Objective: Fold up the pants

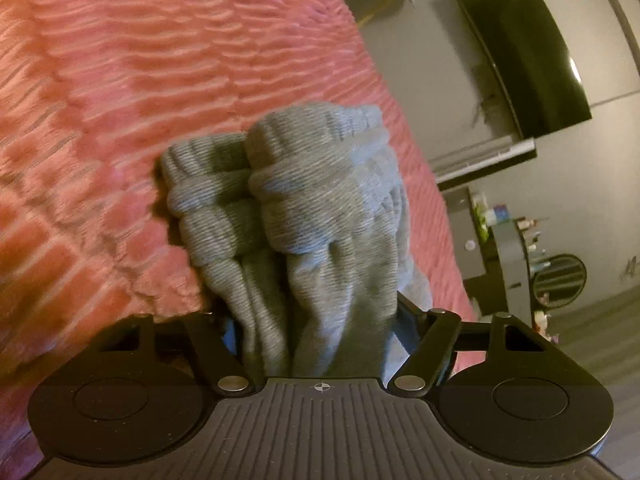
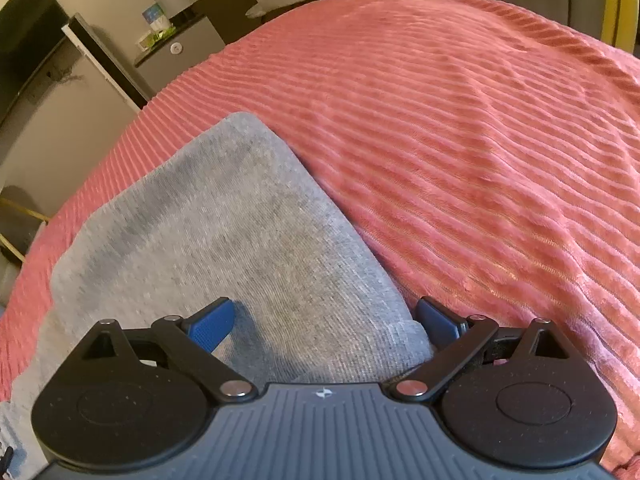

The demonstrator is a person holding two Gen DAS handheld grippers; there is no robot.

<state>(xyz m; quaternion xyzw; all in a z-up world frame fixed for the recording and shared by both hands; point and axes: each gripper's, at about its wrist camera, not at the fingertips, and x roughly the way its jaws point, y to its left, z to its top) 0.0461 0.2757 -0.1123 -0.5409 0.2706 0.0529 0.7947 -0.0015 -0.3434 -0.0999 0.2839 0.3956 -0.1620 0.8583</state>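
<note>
Grey knit pants (image 1: pixel 320 200) lie bunched in thick rolls on a pink ribbed bedspread (image 1: pixel 160 60). In the left wrist view the bundle narrows as it runs back between the jaws of my left gripper (image 1: pixel 316 320), which is shut on it; the cloth hides most of both fingers. In the right wrist view a flat, smooth part of the pants (image 2: pixel 220 232) lies on the bedspread (image 2: pixel 480 140). My right gripper (image 2: pixel 326 320) hovers open over its near right edge. Its blue pads (image 2: pixel 212 328) stand wide apart, one over the cloth and one at the cloth's edge.
The bed's edge runs close beside the pants on the right of the left wrist view. Beyond it are a wall-mounted TV (image 1: pixel 520 56) and a dark dresser (image 1: pixel 500 240) with small bottles. A grey cabinet (image 2: pixel 180 48) stands past the bed's far corner.
</note>
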